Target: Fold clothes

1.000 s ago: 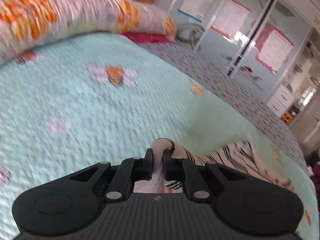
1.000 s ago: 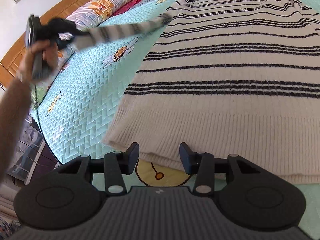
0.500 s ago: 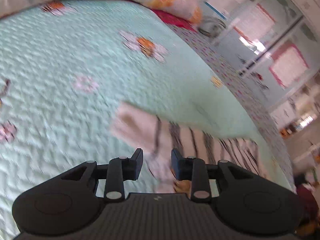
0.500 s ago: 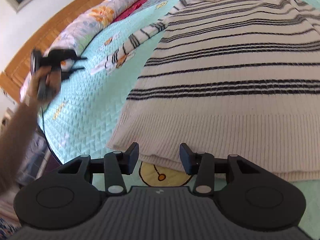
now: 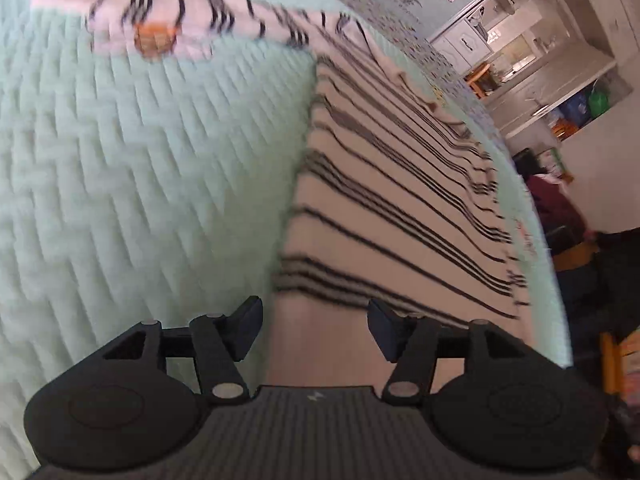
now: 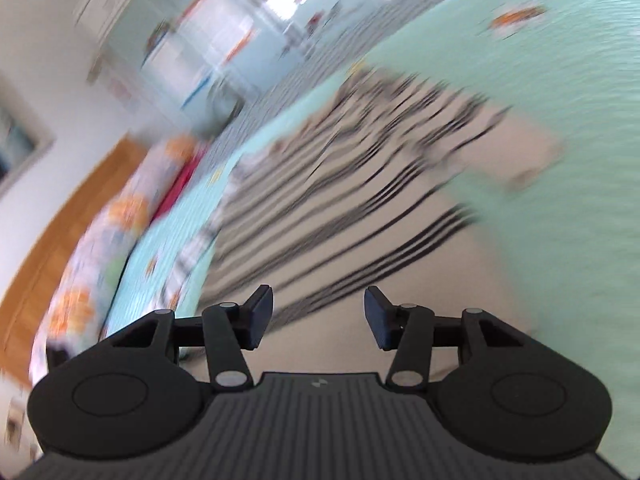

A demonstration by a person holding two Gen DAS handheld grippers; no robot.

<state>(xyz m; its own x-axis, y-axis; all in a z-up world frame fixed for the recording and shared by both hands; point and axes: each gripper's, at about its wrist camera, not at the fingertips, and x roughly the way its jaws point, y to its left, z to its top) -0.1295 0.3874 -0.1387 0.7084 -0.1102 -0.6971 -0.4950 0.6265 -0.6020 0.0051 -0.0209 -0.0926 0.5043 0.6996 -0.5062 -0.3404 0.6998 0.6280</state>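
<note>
The striped sweater (image 5: 400, 208) is lying flat on the bed (image 5: 140, 160), looking soft and floppy, best pinched at the ribbed hem; both grippers' fingers (image 5: 244, 330) are spreading apart, gripping nothing.

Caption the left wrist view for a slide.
Left gripper, fingers opening and empty, over striped sweater on green quilt.

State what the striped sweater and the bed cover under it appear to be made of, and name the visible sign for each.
Striped sweater: apparently a soft cream knit, wool or acrylic, matte; it lies limp, and the blur hides any ribbing.
Bed cover: seemingly quilted cotton or a synthetic in mint green, matte; stitched zigzag ridges puff its surface, and a printed motif shows on it.
</note>
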